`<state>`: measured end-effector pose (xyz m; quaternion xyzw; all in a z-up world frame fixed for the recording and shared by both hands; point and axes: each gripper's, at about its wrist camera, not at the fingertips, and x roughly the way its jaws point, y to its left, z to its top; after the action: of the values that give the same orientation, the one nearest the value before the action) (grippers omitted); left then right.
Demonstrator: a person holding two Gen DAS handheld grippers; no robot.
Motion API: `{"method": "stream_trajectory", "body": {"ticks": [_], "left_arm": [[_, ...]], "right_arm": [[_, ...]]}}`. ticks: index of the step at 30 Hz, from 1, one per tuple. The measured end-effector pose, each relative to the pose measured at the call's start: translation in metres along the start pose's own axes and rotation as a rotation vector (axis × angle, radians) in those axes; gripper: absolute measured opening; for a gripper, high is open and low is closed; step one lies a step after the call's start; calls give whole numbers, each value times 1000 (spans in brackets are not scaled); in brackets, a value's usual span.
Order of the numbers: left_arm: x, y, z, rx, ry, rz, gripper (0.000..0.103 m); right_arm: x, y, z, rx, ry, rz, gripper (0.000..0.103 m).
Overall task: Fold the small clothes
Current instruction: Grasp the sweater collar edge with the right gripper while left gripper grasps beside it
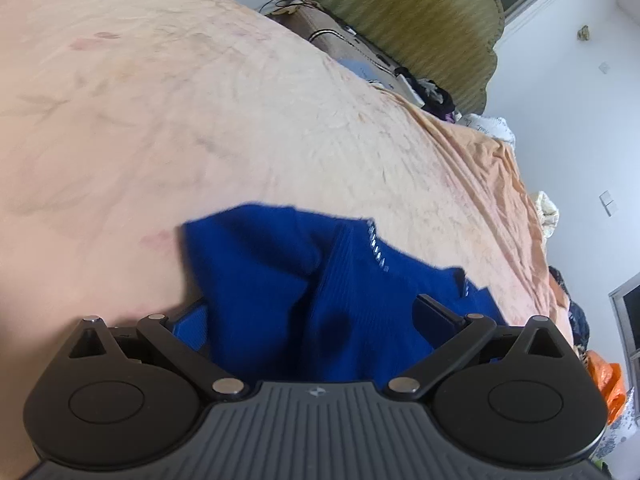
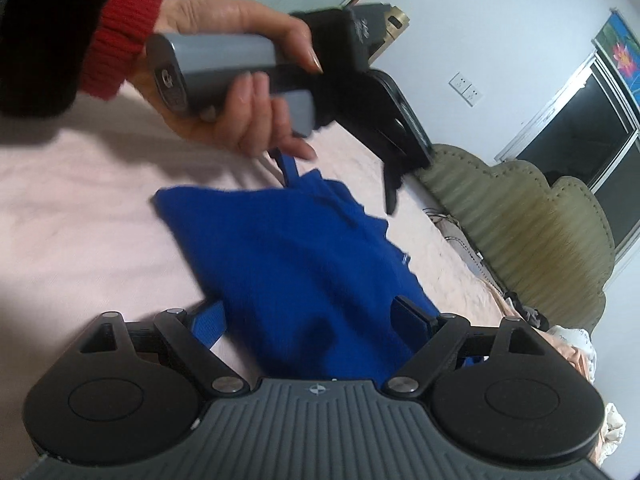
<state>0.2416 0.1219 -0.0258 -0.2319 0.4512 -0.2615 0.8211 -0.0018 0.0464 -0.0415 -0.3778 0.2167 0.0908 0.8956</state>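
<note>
A blue knitted garment (image 1: 280,276) hangs bunched over the peach bed sheet (image 1: 160,120). It also shows in the right wrist view (image 2: 288,264). My left gripper (image 1: 308,312) has its fingers spread wide with the cloth draped between them; the tips are hidden by the cloth. My right gripper (image 2: 308,316) stands the same way, fingers spread, blue cloth lying between them. In the right wrist view a hand in a red cuff holds the left gripper (image 2: 288,172) above the garment's far edge, one blue finger (image 2: 289,170) touching the cloth.
A green padded headboard (image 1: 420,28) and bedside clutter (image 1: 432,96) lie beyond the bed. It also shows in the right wrist view (image 2: 520,220). An orange bag (image 1: 608,384) sits at the right edge. A dark window (image 2: 576,132) is on the wall.
</note>
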Motion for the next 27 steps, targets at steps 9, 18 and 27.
{"method": "stream_trajectory", "body": {"ticks": [9, 18, 27], "left_arm": [[34, -20, 16, 59, 19, -10, 98], [40, -42, 11, 183, 24, 185, 16], [13, -105, -3, 322, -85, 357, 14]], "right_arm": [[34, 10, 18, -29, -13, 48, 35], [33, 8, 19, 0, -30, 103, 6], [-7, -21, 2, 74, -131, 61, 4]]}}
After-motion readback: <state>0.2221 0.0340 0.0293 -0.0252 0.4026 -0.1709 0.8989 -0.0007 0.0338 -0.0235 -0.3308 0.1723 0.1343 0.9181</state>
